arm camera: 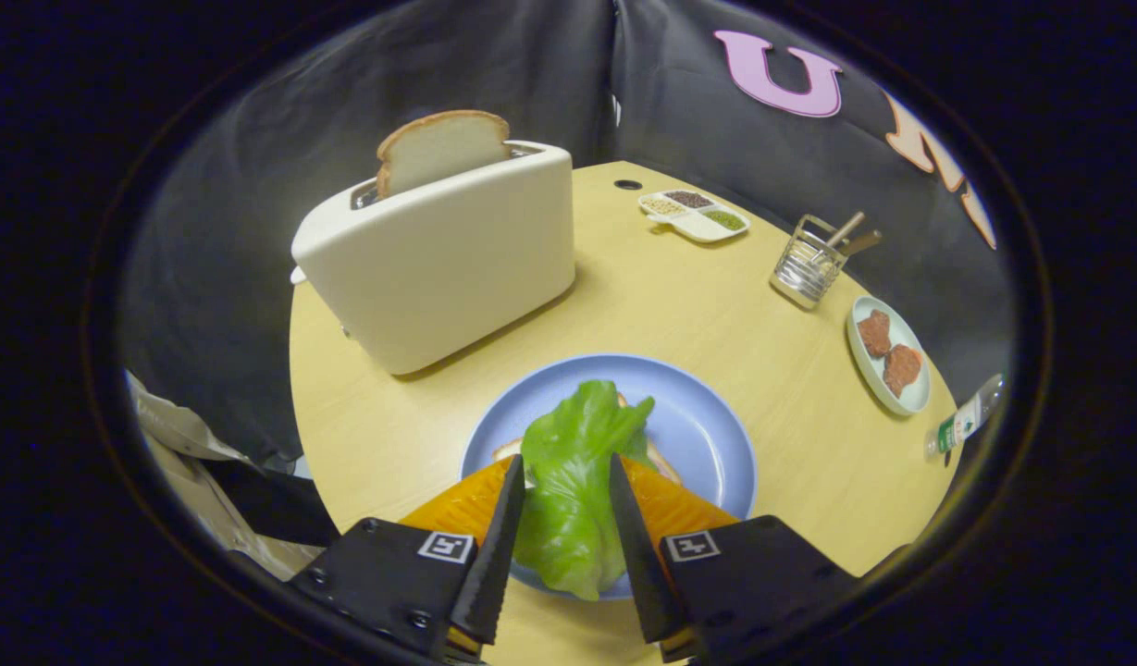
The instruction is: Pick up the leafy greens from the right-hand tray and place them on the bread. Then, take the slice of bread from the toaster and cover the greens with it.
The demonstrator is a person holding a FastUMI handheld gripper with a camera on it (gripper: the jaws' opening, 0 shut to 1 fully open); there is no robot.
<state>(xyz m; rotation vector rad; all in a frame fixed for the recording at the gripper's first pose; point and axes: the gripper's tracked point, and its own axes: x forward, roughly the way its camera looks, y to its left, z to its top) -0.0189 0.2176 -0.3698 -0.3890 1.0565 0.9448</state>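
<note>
A green leaf of leafy greens (577, 435) fills the gap between my two fingers, and my gripper (566, 461) is shut on it. The leaf hangs over a blue plate (707, 425). Under the leaf, edges of a bread slice (665, 458) peek out on both sides; whether the leaf touches it I cannot tell. Beyond the plate, to the left, stands a white toaster (438, 268). A second bread slice (443, 148) sticks up out of its slot.
On the round wooden table (679, 305), right of the plate, lies a white tray (915, 398) with two brown patties. A wire utensil holder (809, 264), a divided spice dish (693, 213) and a small bottle (966, 421) stand along the far and right edge.
</note>
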